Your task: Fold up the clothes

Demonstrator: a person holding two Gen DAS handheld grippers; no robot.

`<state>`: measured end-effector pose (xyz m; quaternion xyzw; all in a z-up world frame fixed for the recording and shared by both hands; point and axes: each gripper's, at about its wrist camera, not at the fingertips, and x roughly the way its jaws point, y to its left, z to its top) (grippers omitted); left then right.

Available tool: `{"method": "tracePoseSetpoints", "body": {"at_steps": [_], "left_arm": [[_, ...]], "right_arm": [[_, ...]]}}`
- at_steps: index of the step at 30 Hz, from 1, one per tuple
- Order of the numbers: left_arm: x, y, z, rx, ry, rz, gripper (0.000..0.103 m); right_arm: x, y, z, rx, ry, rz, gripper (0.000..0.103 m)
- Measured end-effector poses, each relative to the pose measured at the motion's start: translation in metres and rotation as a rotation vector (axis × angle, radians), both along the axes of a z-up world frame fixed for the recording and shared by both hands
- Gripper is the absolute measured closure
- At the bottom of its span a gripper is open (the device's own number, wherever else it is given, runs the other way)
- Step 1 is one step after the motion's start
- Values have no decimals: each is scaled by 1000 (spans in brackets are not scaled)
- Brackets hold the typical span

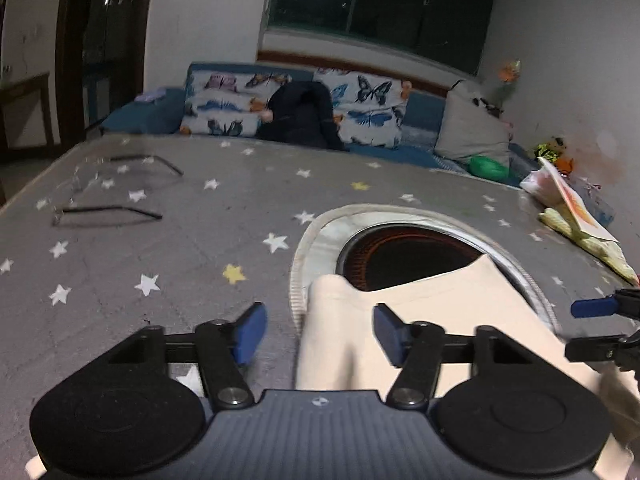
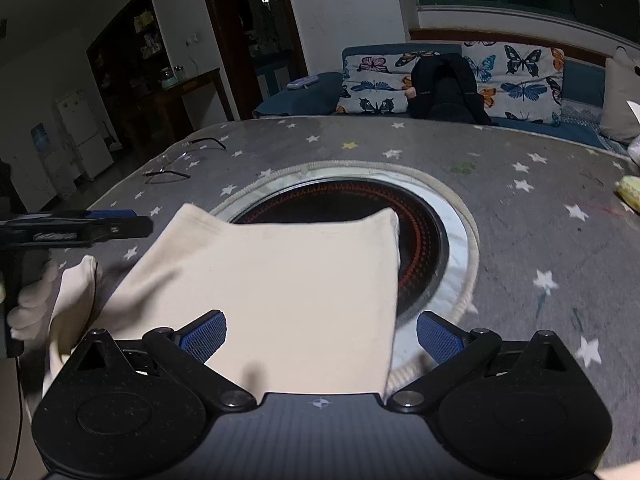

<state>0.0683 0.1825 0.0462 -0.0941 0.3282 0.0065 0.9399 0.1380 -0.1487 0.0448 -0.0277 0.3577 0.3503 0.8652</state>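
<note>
A cream folded garment [image 2: 280, 280] lies on the grey star-print table cover [image 2: 540, 216], partly over the round black heater opening [image 2: 360, 208]. It also shows in the left wrist view [image 1: 440, 304]. My right gripper [image 2: 322, 336] is open, its blue pads on either side of the garment's near edge. My left gripper [image 1: 320, 332] is open over the garment's left corner, with nothing between the pads. The left gripper also shows at the left of the right wrist view [image 2: 100, 224], and the right gripper at the right edge of the left wrist view [image 1: 600, 320].
A pair of glasses [image 1: 112, 192] lies on the far left of the table. A sofa with butterfly cushions [image 1: 296, 108] and a black bag [image 1: 304, 116] stands behind. Papers and a yellow cloth [image 1: 576, 220] lie at the right edge.
</note>
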Motion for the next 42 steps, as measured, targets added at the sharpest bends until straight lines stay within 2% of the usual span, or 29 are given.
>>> {"method": "tracePoseSetpoints", "body": {"at_steps": [2, 5, 9, 12, 16, 18, 21, 23, 25, 26, 27, 29, 31, 36, 38, 42], "left_arm": [[8, -2, -4, -10, 11, -15, 49], [11, -13, -7, 5, 1, -46, 60], [7, -35, -9, 26, -27, -151, 60], [3, -52, -14, 49, -17, -234, 60], [2, -67, -21, 60, 12, -302, 60], [1, -71, -24, 67, 21, -326, 58], [3, -68, -26, 58, 37, -308, 58], [-1, -59, -19, 40, 8, -282, 57], [-8, -50, -9, 41, -37, -241, 52], [-11, -45, -4, 46, -62, -209, 48], [-13, -40, 0, 52, -83, -174, 39], [-12, -29, 3, 61, -98, -95, 30], [-4, -18, -1, 46, -67, -49, 30], [1, -13, -10, 31, -25, -53, 32], [4, -14, -11, 23, -20, -63, 32], [21, -14, -15, -10, 6, -63, 34]], "right_arm": [[7, 6, 2, -5, -9, -2, 0], [21, 14, 4, -11, -24, -17, 0], [43, 19, 3, -11, -16, -51, 4], [59, 22, -2, -13, 2, -77, 12], [76, 29, -10, -17, 27, -90, 29], [83, 33, -15, -21, 39, -103, 32], [91, 39, -21, -31, 47, -113, 41], [93, 42, -23, -36, 43, -115, 51], [95, 44, -25, -41, 38, -118, 56], [95, 45, -26, -44, 36, -119, 63], [96, 46, -27, -47, 34, -120, 67], [97, 46, -27, -47, 32, -126, 85], [97, 42, -27, -43, 34, -137, 93], [88, 26, -17, -80, -41, -200, 97], [85, 17, -14, -125, -81, -236, 97], [85, 0, -21, -190, -74, -275, 97]]}}
